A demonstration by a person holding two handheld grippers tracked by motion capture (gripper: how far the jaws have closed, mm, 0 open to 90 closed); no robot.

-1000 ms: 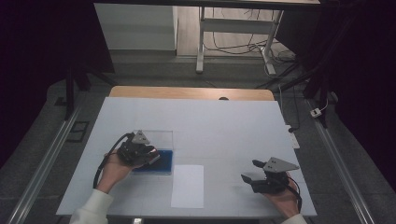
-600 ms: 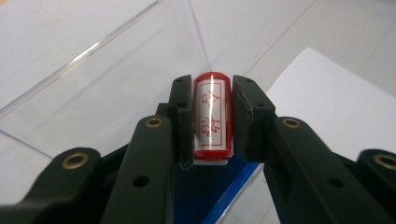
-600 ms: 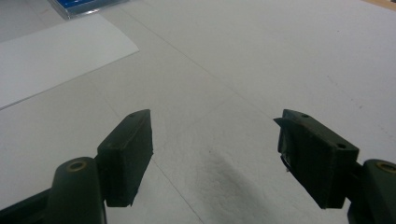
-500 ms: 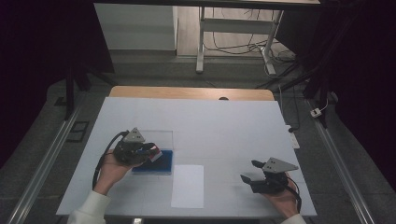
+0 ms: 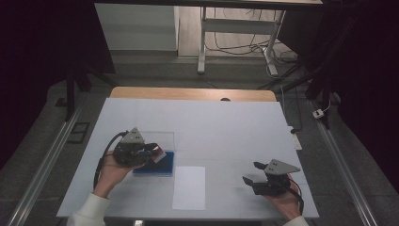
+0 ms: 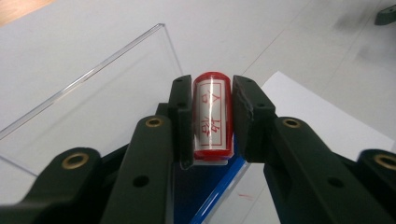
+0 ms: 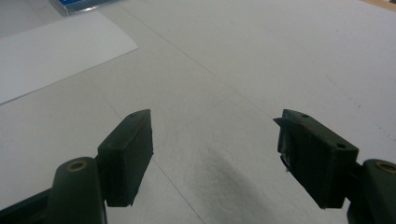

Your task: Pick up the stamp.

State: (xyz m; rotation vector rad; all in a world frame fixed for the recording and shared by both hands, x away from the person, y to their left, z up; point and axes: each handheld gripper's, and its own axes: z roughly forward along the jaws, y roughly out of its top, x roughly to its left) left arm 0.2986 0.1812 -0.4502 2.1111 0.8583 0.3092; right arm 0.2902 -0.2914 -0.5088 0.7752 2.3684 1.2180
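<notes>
Dark room — grey floor (image 5: 42,141), white table (image 5: 226,127), cables (image 5: 235,44) behind.

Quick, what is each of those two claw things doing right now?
Left gripper: fingers closed on the red stamp.
Right gripper: fingers open, holding nothing.

I see a red stamp (image 6: 212,116) with red characters on white — blue pad (image 5: 162,165), white sheet (image 5: 189,187).
</notes>
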